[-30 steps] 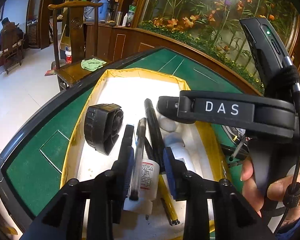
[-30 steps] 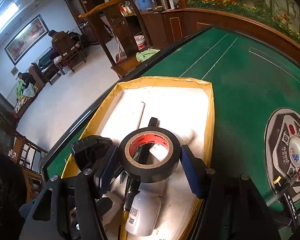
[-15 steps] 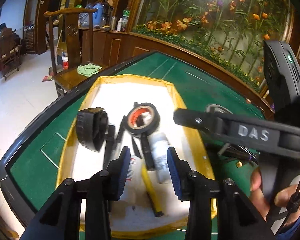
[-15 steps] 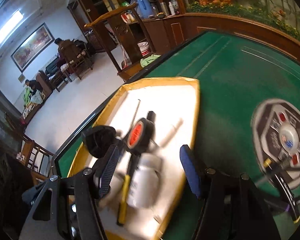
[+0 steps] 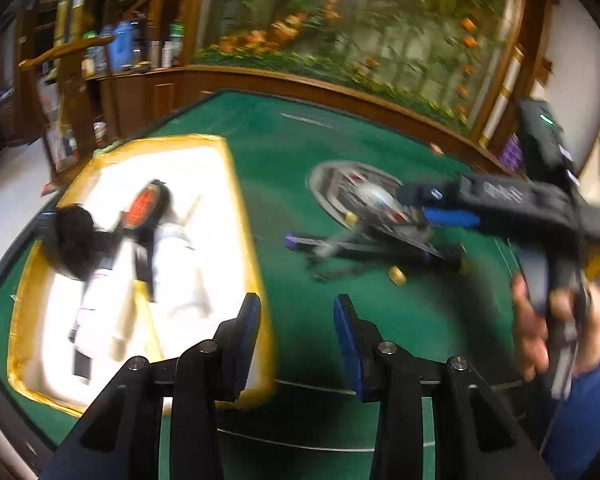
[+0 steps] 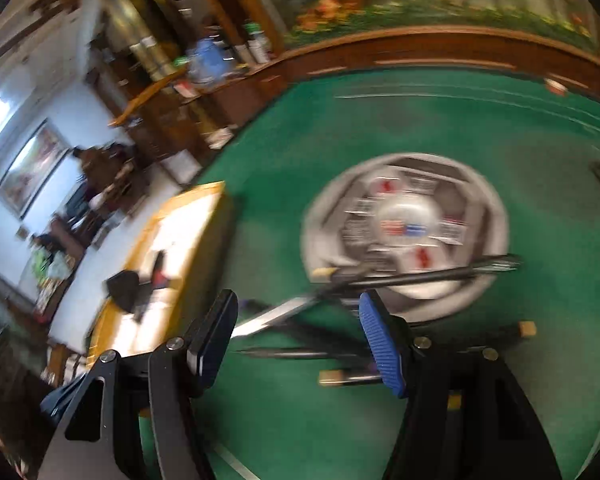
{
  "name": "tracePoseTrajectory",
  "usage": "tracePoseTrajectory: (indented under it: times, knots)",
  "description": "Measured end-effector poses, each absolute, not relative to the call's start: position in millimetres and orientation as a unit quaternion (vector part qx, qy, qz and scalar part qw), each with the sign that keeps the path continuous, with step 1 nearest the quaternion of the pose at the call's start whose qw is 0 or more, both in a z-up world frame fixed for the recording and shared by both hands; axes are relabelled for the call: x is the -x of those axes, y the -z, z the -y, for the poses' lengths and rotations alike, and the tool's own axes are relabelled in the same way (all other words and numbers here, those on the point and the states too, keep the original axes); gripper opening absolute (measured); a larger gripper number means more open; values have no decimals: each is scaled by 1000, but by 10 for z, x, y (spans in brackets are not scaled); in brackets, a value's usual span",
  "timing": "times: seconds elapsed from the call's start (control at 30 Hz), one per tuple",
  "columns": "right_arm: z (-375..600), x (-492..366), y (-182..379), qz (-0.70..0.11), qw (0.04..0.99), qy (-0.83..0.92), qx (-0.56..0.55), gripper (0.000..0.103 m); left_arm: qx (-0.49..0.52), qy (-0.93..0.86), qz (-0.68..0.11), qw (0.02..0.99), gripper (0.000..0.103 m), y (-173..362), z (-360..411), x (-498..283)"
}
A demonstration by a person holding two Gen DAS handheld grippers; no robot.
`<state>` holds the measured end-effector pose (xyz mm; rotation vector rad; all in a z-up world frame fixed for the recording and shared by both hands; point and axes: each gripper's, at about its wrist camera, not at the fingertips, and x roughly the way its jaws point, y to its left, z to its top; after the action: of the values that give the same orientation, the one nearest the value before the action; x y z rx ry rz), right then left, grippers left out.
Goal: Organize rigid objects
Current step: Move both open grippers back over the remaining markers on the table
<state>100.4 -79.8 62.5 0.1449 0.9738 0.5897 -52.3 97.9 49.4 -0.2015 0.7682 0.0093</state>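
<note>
A yellow-rimmed white tray (image 5: 244,240) lies at the left of the green table. In it lie a black tape roll with a red core (image 5: 146,208), a black round fan-like object (image 5: 74,240), white bottles (image 5: 104,300) and pens. Loose pens and small parts (image 5: 364,248) lie on the felt near the round centre console (image 5: 360,196). My left gripper (image 5: 296,332) is open and empty above the tray's right edge. My right gripper (image 6: 296,332) is open and empty above the loose pens (image 6: 380,280); it also shows in the left wrist view (image 5: 452,216).
The round grey console (image 6: 404,228) sits mid-table. A wooden counter (image 5: 300,84) with a flower mural curves behind the table. A wooden chair (image 5: 72,92) stands at the back left. Both views are motion-blurred.
The right gripper let go of the tape roll into the tray and swung right over the loose pens. The left gripper opened, pulled back and swung right off the tray.
</note>
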Motion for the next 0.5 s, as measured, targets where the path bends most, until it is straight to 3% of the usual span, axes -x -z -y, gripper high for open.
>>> tracePoseTrajectory:
  times: [0.03,0.07,0.27,0.43,0.5]
  knots:
    - [894,-1085,-550,-473,839,-260,-67,62,82,-8,-369,926,59,-499,-904,528]
    - [983,-1157,-473,-483,838,-245,-71,62,66,-11,-364,929,62,-507,-828,543]
    - [1218,-1265,-174,-514,817,-232,-124,62,45,1,-352,935,62,-567,-702,591]
    - [1057,-958,-164,-532,792,-283,-93,61,57,-6,-349,935,62,-603,-837,592]
    - [976,-766,-166,-538,780,-311,-71,53,61,-6,-349,935,62,-602,-861,581]
